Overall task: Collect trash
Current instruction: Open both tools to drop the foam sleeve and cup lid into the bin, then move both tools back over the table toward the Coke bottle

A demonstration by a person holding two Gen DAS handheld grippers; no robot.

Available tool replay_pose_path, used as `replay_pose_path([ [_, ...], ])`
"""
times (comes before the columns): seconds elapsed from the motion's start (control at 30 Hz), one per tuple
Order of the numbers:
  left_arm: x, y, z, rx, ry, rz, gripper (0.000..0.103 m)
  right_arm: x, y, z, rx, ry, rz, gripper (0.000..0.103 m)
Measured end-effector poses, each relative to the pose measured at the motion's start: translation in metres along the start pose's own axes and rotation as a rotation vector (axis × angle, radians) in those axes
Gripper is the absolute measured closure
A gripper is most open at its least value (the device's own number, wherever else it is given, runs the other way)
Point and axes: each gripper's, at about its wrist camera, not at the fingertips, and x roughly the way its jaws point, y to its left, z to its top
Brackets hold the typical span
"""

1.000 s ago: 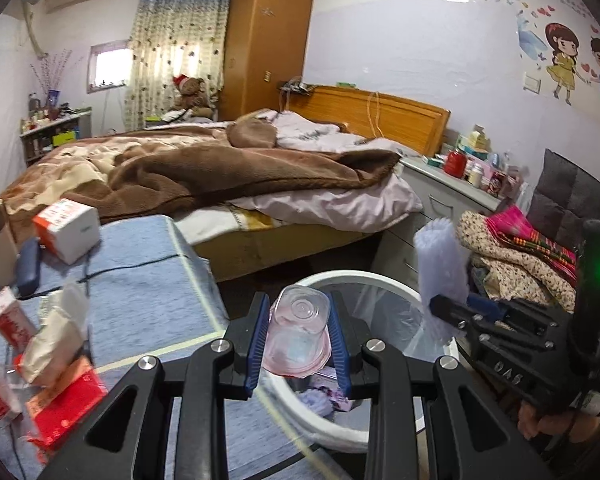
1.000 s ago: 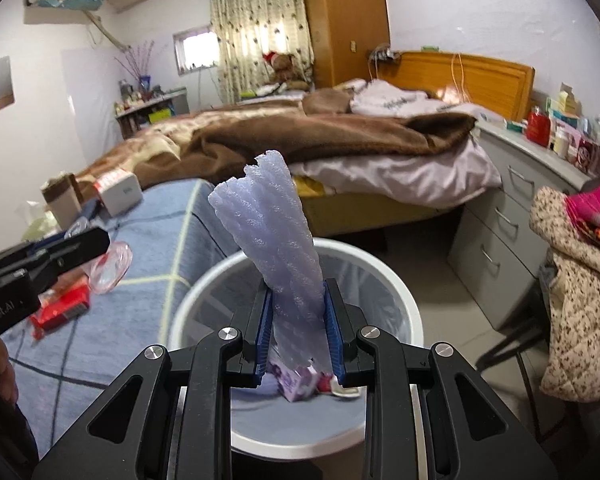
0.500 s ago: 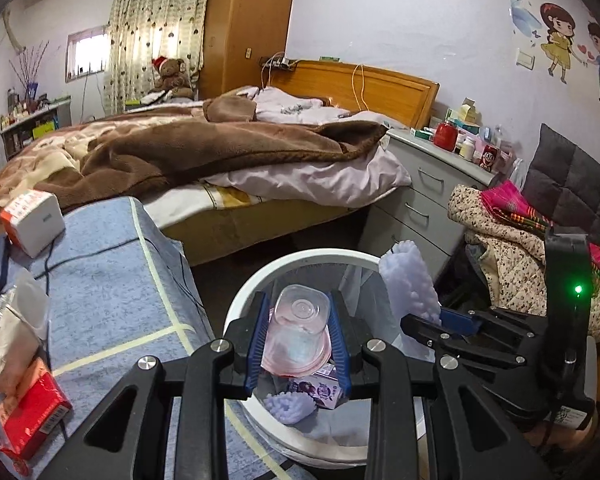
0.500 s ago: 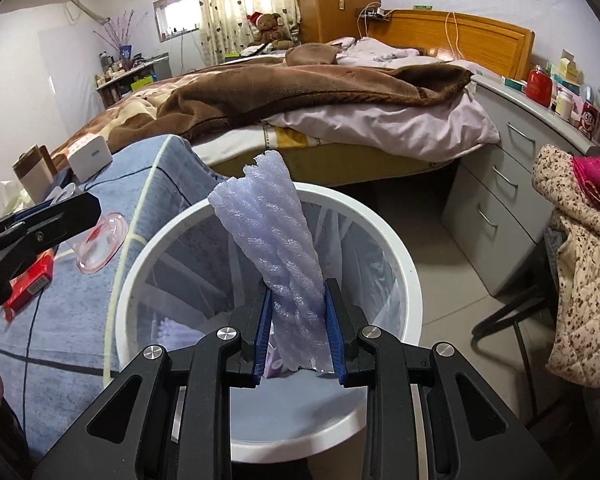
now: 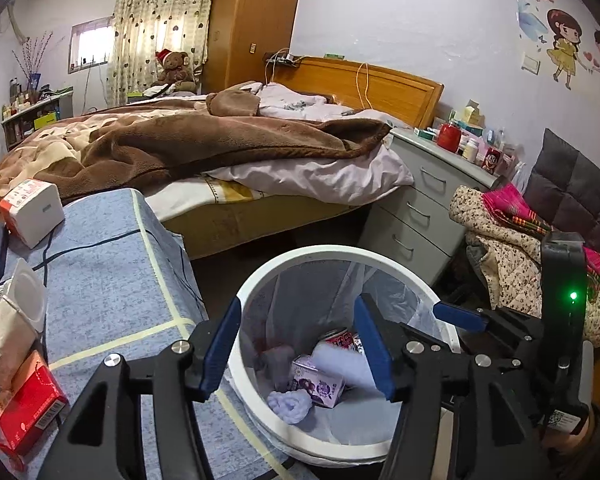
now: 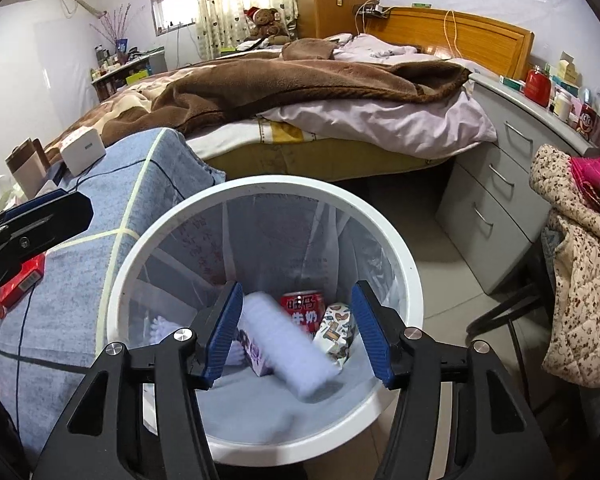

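A white trash bin [image 5: 260, 280] with a clear liner stands on the floor beside the blue-covered table [image 5: 100, 272]; it also shows in the right wrist view [image 6: 380, 216]. My left gripper [image 5: 298, 350] is open and empty above the bin. My right gripper [image 6: 300, 336] is open above the bin; the lilac foam net [image 6: 288, 354] is blurred, falling inside. In the bin lie a red can [image 6: 303, 308], a purple carton [image 5: 320, 388] and a patterned wrapper [image 6: 334, 334]. The pink plastic cup is not clearly visible.
On the table lie a red pack [image 5: 28, 408], a paper bag [image 5: 8, 332] and a white box [image 5: 34, 210]. A bed [image 5: 220, 148] stands behind, grey drawers [image 5: 416, 216] to the right, and a chair with clothes [image 5: 520, 240].
Both grippers opened over the bin. The left let go of the pink cup and the right let go of the foam net, which drops into the bin.
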Motion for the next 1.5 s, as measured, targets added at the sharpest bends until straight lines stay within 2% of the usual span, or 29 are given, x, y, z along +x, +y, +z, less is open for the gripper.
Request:
replay_pose_path([
  [0.5, -0.055, 0.038, -0.003, -0.038, -0.101, 0.063, 0.038, -0.022, 0.034, 0.010, -0.048, -0.089, 0.037, 0.044],
  [0.77, -0.090, 0.077, -0.018, -0.084, -0.139, 0.144, 0.036, -0.027, 0.071, 0.010, -0.100, -0.120, 0.112, 0.040],
  [1.2, -0.146, 0.148, -0.051, -0.167, -0.169, 0.301, 0.035, -0.025, 0.135, 0.003, -0.173, -0.136, 0.253, 0.039],
  [1.5, -0.172, 0.201, -0.076, -0.233, -0.149, 0.399, 0.033, -0.023, 0.181, -0.006, -0.243, -0.107, 0.345, 0.039],
])
